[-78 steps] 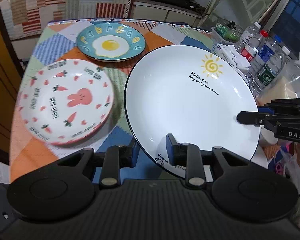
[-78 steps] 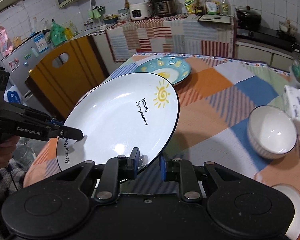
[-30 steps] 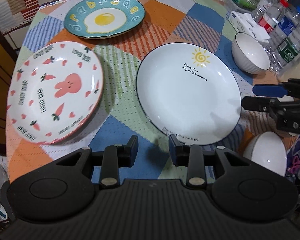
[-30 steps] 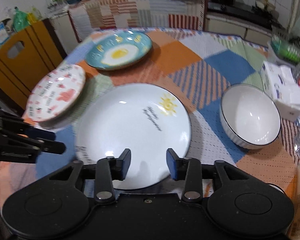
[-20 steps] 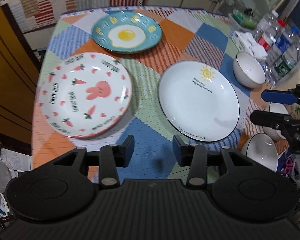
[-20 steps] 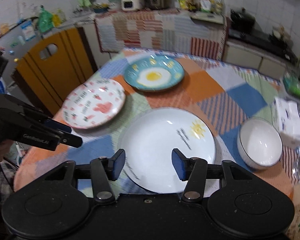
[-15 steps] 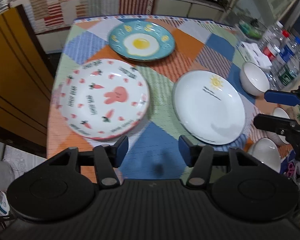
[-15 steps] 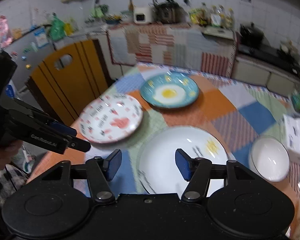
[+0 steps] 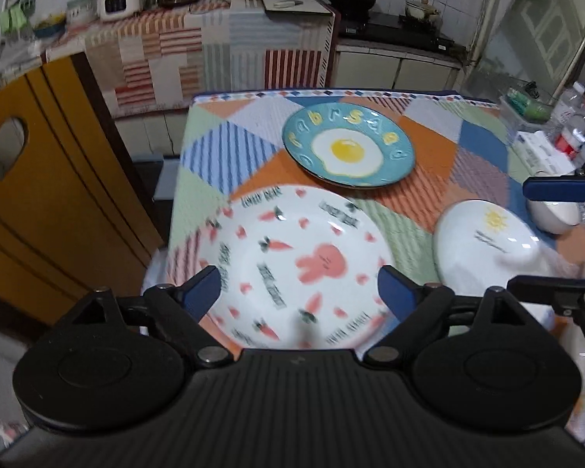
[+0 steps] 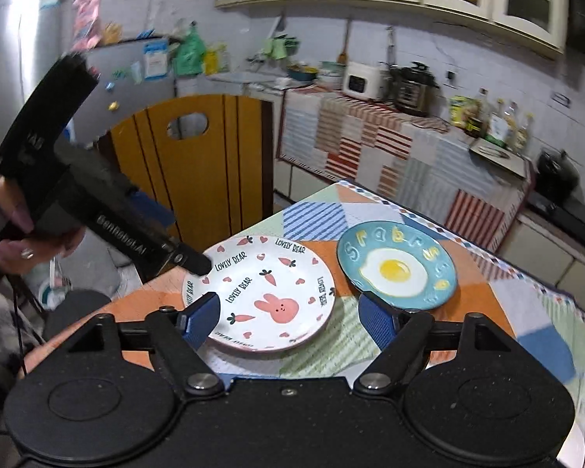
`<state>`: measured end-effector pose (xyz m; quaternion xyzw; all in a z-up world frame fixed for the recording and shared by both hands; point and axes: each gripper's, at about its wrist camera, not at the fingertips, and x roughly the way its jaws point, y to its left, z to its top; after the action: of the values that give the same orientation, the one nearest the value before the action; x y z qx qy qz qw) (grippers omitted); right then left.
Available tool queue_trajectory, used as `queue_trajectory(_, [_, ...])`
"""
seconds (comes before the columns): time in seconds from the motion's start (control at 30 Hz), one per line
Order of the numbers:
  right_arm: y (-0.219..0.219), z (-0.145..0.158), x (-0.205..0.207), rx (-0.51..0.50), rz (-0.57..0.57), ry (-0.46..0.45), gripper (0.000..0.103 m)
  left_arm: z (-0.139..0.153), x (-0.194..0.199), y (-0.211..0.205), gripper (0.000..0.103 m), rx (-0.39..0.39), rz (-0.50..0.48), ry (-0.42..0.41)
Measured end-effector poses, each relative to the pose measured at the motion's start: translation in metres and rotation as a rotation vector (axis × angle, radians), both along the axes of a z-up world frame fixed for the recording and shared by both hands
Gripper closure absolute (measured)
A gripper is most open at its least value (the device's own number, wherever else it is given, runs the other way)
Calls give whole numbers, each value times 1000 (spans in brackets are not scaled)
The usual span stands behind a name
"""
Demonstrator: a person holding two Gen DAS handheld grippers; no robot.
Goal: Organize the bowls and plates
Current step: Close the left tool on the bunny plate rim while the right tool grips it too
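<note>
A white plate with a pink rabbit and carrots [image 9: 292, 261] lies on the patchwork table [image 9: 222, 156], seen also in the right wrist view [image 10: 265, 292]. A teal fried-egg plate [image 9: 349, 150] lies behind it [image 10: 396, 269]. A white sun plate [image 9: 487, 241] lies to the right. My left gripper [image 9: 298, 292] is wide open above the rabbit plate's near edge, holding nothing. My right gripper [image 10: 288, 318] is wide open above the table, also facing the rabbit plate, and shows at the right of the left wrist view [image 9: 553, 234].
A white bowl [image 9: 553, 214] sits right of the sun plate, with bottles [image 9: 573, 132] and a tissue pack [image 9: 538, 152] behind it. A yellow wooden chair [image 9: 39, 195] stands left of the table. A kitchen counter [image 9: 222, 39] runs along the back wall.
Both grippers let go of the sun plate onto the table, opened wide, pulled up and back, and swung left toward the rabbit plate.
</note>
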<state>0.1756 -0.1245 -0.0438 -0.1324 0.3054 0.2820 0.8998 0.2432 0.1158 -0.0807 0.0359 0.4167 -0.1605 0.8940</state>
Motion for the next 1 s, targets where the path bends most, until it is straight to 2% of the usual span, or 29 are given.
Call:
queue_trajectory(0.1, [6, -18, 25, 44, 21, 102, 21, -19, 17, 5, 12, 26, 24, 6])
queue_trajectory(0.23, [9, -48, 53, 111, -46, 219, 21, -52, 33, 25, 12, 27, 123, 60])
queue_trajectory(0.37, [8, -74, 74, 129, -78, 331, 23, -85, 45, 50, 14, -76, 186, 151])
queue_trajectory(0.43, [6, -84, 83, 152, -92, 383, 24, -95, 47, 56, 14, -89, 198, 165])
queue_trajectory(0.53, [9, -93, 90, 170, -97, 383, 25, -101, 45, 63, 17, -130, 190, 168])
queue_trajectory(0.6, [13, -98, 95, 155, -102, 378, 25, -104, 45, 64, 24, -155, 178, 173])
queue_trajectory(0.77, [19, -109, 106, 149, -152, 391, 28, -108, 43, 64, 48, -162, 157, 179])
queue_trajectory(0.83, [18, -113, 111, 148, -171, 392, 33, -112, 44, 65, 57, -167, 163, 187])
queue_trajectory(0.87, [17, -115, 113, 145, -179, 394, 37, -112, 44, 66, 66, -166, 168, 174])
queue_trajectory(0.93, [16, -120, 118, 151, -192, 401, 44, -113, 44, 68, 71, -175, 168, 172])
queue_trajectory(0.97, [16, -122, 121, 155, -194, 403, 51, -114, 44, 70, 78, -195, 164, 177])
queue_trajectory(1.0, [16, -125, 123, 156, -198, 406, 60, -115, 44, 72, 82, -222, 160, 184])
